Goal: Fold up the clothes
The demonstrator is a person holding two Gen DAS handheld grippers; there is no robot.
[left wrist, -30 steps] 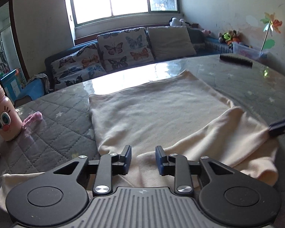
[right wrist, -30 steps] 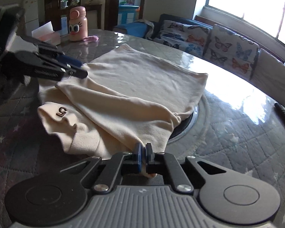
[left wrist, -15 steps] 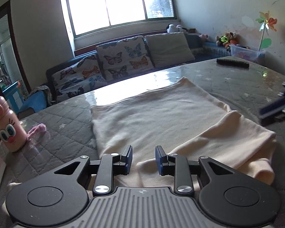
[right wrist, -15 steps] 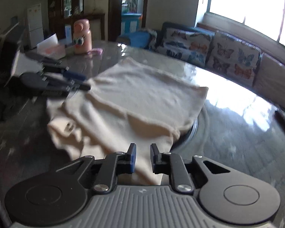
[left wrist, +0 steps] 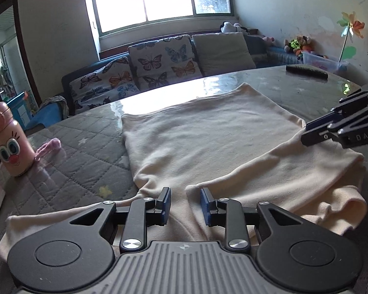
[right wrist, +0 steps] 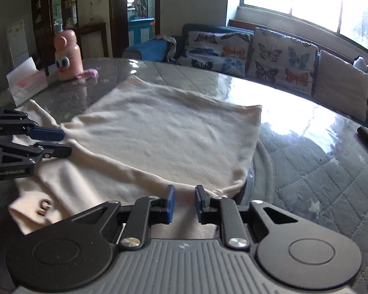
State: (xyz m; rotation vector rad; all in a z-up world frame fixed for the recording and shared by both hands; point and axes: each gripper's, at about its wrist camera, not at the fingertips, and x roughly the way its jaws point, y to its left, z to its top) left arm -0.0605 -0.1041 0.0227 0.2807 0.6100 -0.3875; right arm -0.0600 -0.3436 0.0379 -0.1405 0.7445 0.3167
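A cream garment [left wrist: 208, 134] lies flat on the quilted grey table [left wrist: 81, 152], its near part folded over in a thick band [left wrist: 294, 171]. My left gripper [left wrist: 185, 203] hovers low over the garment's near edge, open, with cloth beneath it and nothing pinched. In the right wrist view the same garment [right wrist: 164, 127] spreads ahead, a brown patch [right wrist: 44, 205] showing on its lower layer. My right gripper [right wrist: 184, 203] is over the folded edge with its jaws opening and no cloth pressed between the pads. Each gripper shows in the other's view: right gripper [left wrist: 306, 134], left gripper [right wrist: 61, 142].
A pink cartoon bottle [left wrist: 8, 142] and a small pink item [left wrist: 49, 147] stand at the table's left, beside a tissue box [right wrist: 27, 83]. A dark remote [left wrist: 306, 72] lies at the far right. A butterfly-cushion sofa [left wrist: 159, 66] runs behind the table.
My right gripper has let go of the folded cloth, its jaws parting, and has drawn back from it. The fold now rests on the garment. My left gripper has barely moved.
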